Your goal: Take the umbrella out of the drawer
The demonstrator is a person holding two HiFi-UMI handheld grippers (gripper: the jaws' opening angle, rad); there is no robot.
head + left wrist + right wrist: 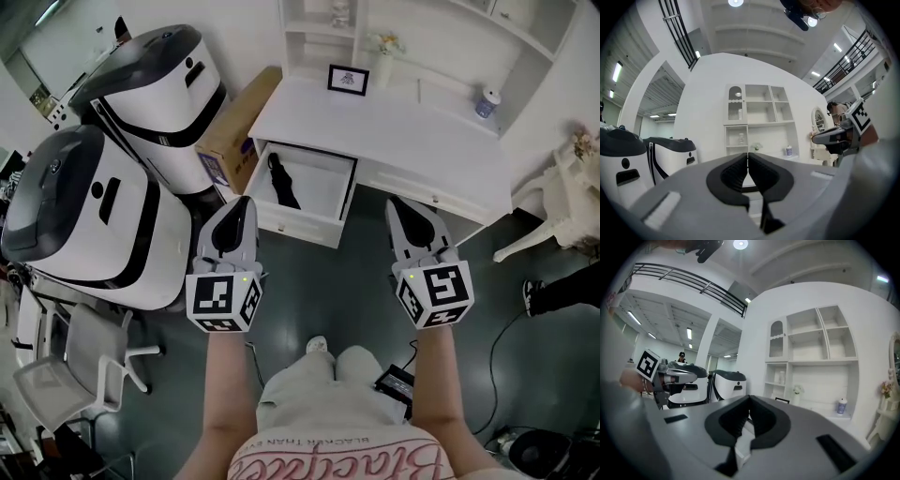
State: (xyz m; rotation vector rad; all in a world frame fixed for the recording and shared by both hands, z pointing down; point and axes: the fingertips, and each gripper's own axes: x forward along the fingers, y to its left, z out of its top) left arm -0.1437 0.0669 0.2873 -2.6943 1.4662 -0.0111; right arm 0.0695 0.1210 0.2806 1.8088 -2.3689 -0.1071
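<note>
Umbrella (pixel 281 181), black and folded, lies in the open drawer (pixel 298 224) of the white desk (pixel 403 131), toward the drawer's left side. Left gripper (pixel 244 202) is held level in front of the drawer, apart from it, jaws pressed together, nothing between them. Right gripper (pixel 396 203) is level just beside the drawer's right, near the desk front, jaws also closed and empty. Neither gripper touches the umbrella. Cardboard box (pixel 236 131) stands left of the desk.
</note>
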